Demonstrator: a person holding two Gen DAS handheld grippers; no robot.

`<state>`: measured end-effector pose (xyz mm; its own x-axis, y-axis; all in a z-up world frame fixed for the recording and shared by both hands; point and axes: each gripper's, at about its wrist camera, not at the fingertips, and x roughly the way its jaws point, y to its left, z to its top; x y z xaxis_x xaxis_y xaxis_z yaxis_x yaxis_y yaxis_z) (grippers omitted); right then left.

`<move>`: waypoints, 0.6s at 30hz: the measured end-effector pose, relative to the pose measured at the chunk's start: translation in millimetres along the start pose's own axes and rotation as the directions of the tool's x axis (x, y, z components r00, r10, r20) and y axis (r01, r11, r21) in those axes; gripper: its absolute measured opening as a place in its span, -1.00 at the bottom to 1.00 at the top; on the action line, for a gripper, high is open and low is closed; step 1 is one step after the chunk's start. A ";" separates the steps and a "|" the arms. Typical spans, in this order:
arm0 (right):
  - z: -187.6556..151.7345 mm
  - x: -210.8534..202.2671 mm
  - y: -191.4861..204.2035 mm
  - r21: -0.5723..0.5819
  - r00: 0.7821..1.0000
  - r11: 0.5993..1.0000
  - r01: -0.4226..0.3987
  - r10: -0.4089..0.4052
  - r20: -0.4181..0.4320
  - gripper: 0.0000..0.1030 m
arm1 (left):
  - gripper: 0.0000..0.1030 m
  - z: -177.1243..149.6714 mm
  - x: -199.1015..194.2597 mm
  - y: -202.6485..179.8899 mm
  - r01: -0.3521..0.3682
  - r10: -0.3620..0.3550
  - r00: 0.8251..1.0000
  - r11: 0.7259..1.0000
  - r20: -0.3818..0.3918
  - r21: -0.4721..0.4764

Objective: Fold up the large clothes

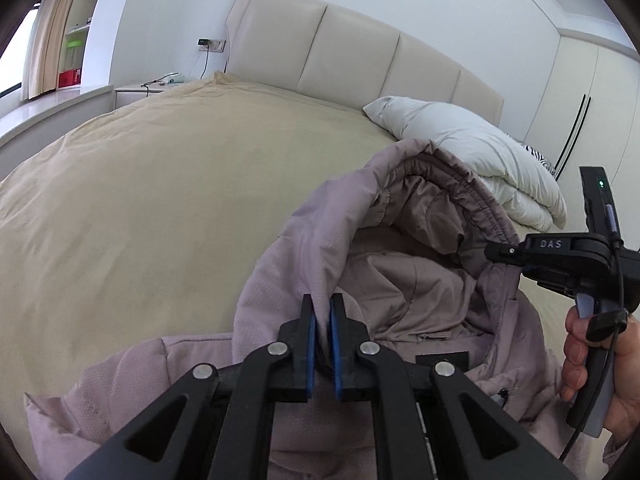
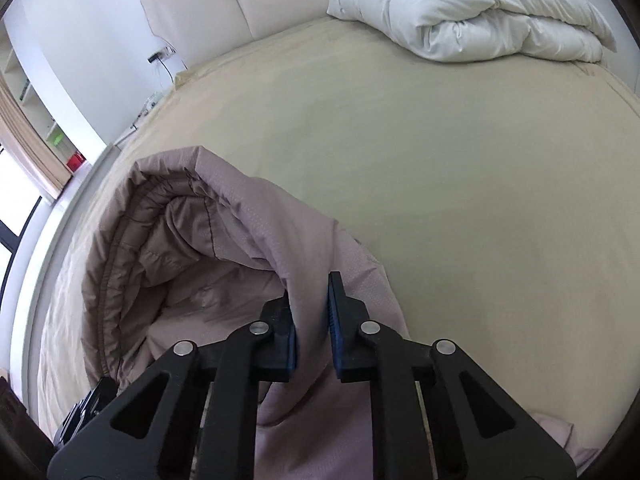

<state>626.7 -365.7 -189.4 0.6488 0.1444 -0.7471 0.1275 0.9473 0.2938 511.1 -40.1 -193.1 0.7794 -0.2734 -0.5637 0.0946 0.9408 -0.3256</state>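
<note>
L tool pinching jacket | R tool pinching jacket | only L view: R hand

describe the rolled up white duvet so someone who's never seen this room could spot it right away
Start at the big bed with its tan sheet and padded cream headboard. At the head end, in the corner nearest the wardrobe doors, lies the white duvet, bundled into a thick puffy roll. It is the only white bedding there, unlike the mauve padded jacket held up nearer the cameras.
</note>
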 end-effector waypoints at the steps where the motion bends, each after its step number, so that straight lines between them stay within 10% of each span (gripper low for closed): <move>1: -1.3 -17.8 0.3 -0.016 0.999 1.000 -0.020 0.021 0.033 -0.78 | -0.86 0.2 -12.2 -1.1 0.012 -0.012 1.000 1.000 0.013 -0.008; 11: -119.0 -197.1 -33.4 -0.131 0.951 0.987 -0.092 0.126 0.281 -0.80 | -0.90 -56.0 -155.6 -32.1 0.096 -0.103 0.988 0.993 0.118 0.065; 18: -264.7 -218.0 -75.8 0.000 0.981 0.983 -0.182 0.181 0.071 -0.80 | -0.90 -135.6 -215.8 -6.7 0.052 -0.053 0.998 0.998 -0.036 -0.031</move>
<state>276.9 -393.3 -206.7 0.7124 0.2934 -0.6375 0.0071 0.9054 0.4246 258.3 -14.6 -172.2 0.7508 -0.3298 -0.5723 0.1158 0.9187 -0.3775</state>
